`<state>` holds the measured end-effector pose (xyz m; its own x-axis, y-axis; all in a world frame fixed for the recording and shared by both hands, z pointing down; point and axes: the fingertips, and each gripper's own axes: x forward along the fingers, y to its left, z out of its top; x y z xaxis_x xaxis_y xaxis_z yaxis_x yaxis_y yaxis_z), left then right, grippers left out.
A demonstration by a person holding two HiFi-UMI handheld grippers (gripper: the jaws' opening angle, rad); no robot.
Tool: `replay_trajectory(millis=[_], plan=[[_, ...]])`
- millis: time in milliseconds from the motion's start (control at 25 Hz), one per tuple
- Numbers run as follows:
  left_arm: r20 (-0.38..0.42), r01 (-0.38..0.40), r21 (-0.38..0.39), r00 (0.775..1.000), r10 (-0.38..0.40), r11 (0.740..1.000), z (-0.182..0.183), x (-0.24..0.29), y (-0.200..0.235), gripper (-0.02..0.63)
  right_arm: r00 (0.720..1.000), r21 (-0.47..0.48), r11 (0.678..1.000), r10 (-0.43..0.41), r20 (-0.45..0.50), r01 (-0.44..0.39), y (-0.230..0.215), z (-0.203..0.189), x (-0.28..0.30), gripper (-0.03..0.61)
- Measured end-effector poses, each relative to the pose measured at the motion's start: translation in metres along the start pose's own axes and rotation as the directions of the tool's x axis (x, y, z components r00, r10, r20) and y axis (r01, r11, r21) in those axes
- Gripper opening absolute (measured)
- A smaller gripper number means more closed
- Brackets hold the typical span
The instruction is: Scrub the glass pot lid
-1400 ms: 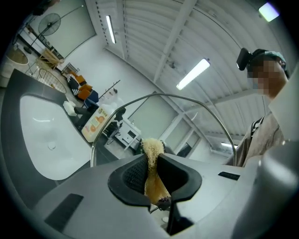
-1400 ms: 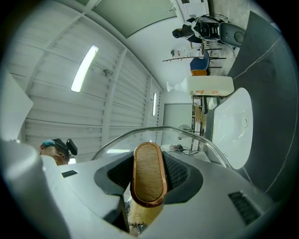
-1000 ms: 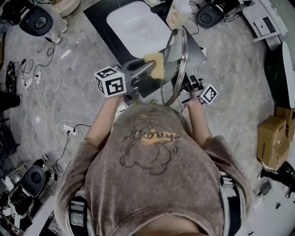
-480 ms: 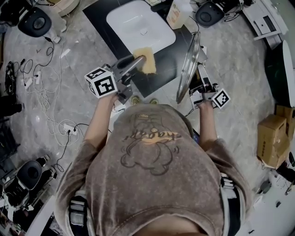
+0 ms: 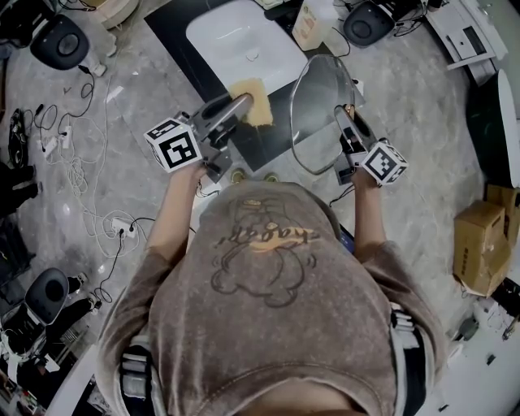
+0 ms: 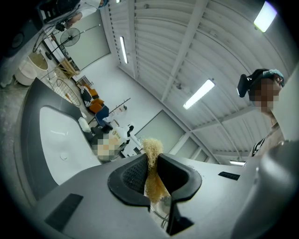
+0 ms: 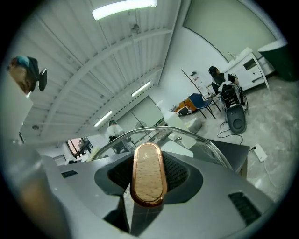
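A white sink is set in the black counter, with a soap bottle at its far edge and cables strewn on the floor to the left. Open air lies above the counter's near edge. There the right gripper is clamped on the wooden handle of the glass lid (held up, tilted). The left gripper pinches a yellow sponge near the lid's left, not touching it.
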<state>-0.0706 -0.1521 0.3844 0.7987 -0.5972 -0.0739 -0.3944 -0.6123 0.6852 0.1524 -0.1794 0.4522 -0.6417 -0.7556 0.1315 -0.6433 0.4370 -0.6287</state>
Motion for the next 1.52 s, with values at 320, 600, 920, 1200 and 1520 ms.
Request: replay_trajectory(millis=[320,600,920,1200,1520], plan=[[0.004,-0.006,0.010,1.000,0.006,1.000,-0.002,-0.001,0.001,0.069,0.974,-0.283,0.958,-0.105,-0.199,0.046,0.001,-0.025,0.027,0.173],[0.000,-0.032,0.024,0.999,0.032,0.999,-0.004,0.000,0.007,0.069,0.932,-0.387,0.920,-0.196,-0.306,0.066,-0.016,-0.052,0.051,0.173],[-0.022,-0.075,0.041,0.997,0.076,0.996,-0.010,-0.001,0.016,0.069,0.879,-0.468,0.883,-0.254,-0.403,0.040,-0.032,-0.092,0.079,0.173],[-0.029,-0.106,0.041,0.994,0.108,0.993,-0.011,-0.002,0.026,0.069,0.842,-0.522,0.853,-0.272,-0.466,-0.014,-0.044,-0.118,0.099,0.173],[-0.039,-0.135,0.042,0.990,0.136,0.990,-0.011,-0.001,0.036,0.069,0.790,-0.584,0.808,-0.303,-0.533,-0.084,-0.058,-0.136,0.115,0.173]])
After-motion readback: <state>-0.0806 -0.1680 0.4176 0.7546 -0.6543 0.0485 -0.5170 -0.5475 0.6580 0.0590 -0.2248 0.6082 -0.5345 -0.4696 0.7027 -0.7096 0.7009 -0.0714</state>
